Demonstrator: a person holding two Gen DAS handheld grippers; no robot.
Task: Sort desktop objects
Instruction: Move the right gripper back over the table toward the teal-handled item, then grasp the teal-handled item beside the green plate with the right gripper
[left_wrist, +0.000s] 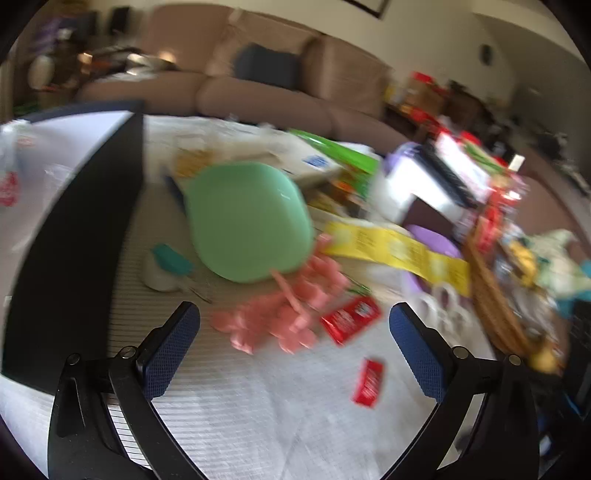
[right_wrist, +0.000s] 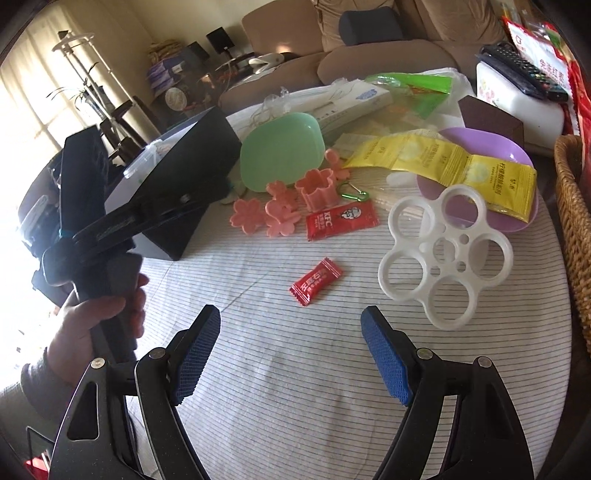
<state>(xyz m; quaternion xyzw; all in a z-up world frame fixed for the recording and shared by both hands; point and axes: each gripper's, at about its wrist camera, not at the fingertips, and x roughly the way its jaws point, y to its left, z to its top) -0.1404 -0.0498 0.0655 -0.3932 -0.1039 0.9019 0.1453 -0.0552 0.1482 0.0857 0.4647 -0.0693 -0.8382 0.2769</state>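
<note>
My left gripper (left_wrist: 295, 332) is open and empty above the striped cloth, close to the pink flower-shaped moulds (left_wrist: 284, 314). The left wrist view is blurred. My right gripper (right_wrist: 291, 347) is open and empty, just short of a red candy (right_wrist: 316, 282). Beyond it lie the pink moulds (right_wrist: 280, 203), a red KFC sachet (right_wrist: 341, 219), a green plate (right_wrist: 280, 151), a purple plate (right_wrist: 491, 147) under yellow sachets (right_wrist: 450, 162), and a white ring-shaped holder (right_wrist: 447, 254). The red candy (left_wrist: 369, 382) and KFC sachet (left_wrist: 349, 319) also show in the left wrist view.
A black box (right_wrist: 177, 173) stands at the left, with the left hand's tool (right_wrist: 96, 236) in front of it. A wicker basket (right_wrist: 576, 221) borders the right edge. A white box (right_wrist: 517, 99) carrying a remote, a green bag (right_wrist: 417, 88) and a sofa (right_wrist: 369, 44) are behind.
</note>
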